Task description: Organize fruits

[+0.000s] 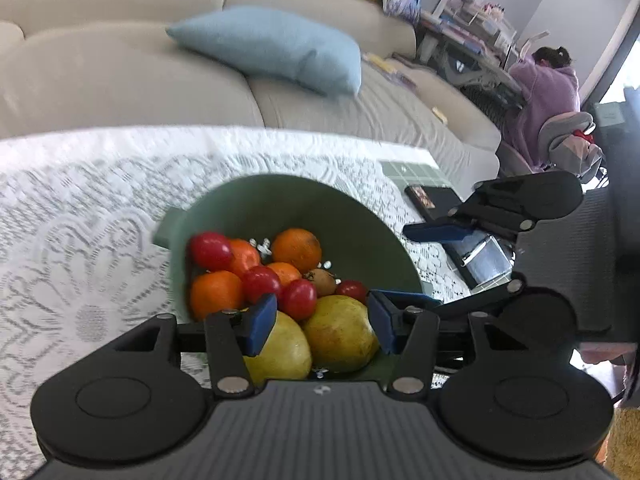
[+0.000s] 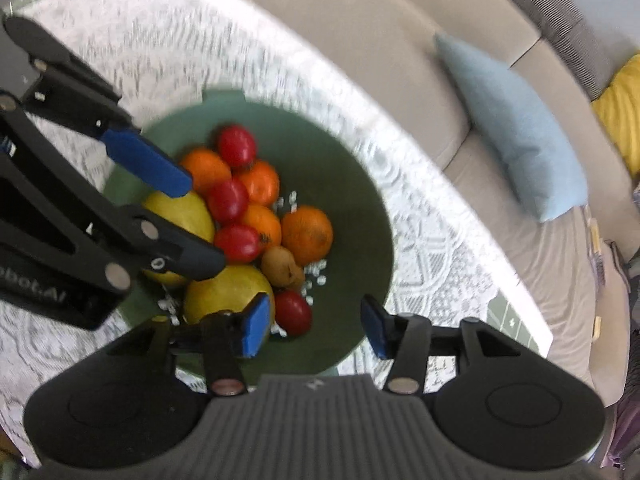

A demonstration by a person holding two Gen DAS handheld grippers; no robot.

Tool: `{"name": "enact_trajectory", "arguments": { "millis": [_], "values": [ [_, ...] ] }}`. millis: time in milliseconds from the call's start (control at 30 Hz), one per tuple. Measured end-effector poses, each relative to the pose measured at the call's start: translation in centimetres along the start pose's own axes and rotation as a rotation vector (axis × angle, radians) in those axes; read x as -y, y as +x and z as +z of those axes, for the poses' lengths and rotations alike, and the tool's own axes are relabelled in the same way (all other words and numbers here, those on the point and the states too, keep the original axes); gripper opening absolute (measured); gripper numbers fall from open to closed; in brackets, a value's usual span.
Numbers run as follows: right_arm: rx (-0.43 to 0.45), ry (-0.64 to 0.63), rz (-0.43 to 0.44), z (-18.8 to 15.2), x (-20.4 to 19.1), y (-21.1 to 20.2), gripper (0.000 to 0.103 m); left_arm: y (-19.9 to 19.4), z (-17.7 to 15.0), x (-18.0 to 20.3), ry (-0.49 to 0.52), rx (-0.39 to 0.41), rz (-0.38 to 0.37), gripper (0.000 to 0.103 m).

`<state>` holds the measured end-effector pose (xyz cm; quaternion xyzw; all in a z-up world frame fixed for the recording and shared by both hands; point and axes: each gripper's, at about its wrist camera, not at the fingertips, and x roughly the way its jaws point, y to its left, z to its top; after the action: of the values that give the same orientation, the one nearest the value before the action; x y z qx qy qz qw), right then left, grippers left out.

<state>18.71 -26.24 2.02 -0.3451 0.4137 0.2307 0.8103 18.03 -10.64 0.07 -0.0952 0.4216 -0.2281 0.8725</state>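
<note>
Fingers [image 1: 262, 322] of blue rubber gape over round, glossy fruits [image 1: 256, 276].

Fruits [image 2: 256, 216] in bowl [image 2: 360, 184] — on table [image 2: 160, 40]

lighting: bright daylight, soft shadows. glare: lace cloth [image 2: 420, 184] blown white along the surface edge. blur: motion smear on cloth and bowl [image 2: 360, 208] rim, stronger in right view. distortion: fisheye bending at edges, dark corners. focus: sofa [image 1: 120, 60] soft.
</note>
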Motion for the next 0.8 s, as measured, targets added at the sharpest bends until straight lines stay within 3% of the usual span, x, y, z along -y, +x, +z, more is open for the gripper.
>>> {"name": "enact_trajectory", "arguments": {
  "millis": [233, 467, 600, 800],
  "values": [
    [0.209, 0.134, -0.016, -1.0, -2.2, -4.3, 0.077, -5.5, -2.5, 0.3, 0.065, 0.152, 0.104, 0.062],
    [0.383, 0.305, -0.013, -3.9, -5.9, -7.1, 0.083, -10.6, -6.2, 1.0, 0.134, 0.336, 0.174, 0.075],
    [0.480, 0.483, 0.029, -6.0, -7.5, -7.3, 0.087, -11.9, -8.5, 0.3, 0.122, 0.379, 0.191, 0.080],
    [0.552, 0.703, 0.050, -8.3, -10.9, -5.9, 0.089, -12.6, -11.7, -1.0, 0.076, 0.454, 0.299, 0.083]
  ]
}}
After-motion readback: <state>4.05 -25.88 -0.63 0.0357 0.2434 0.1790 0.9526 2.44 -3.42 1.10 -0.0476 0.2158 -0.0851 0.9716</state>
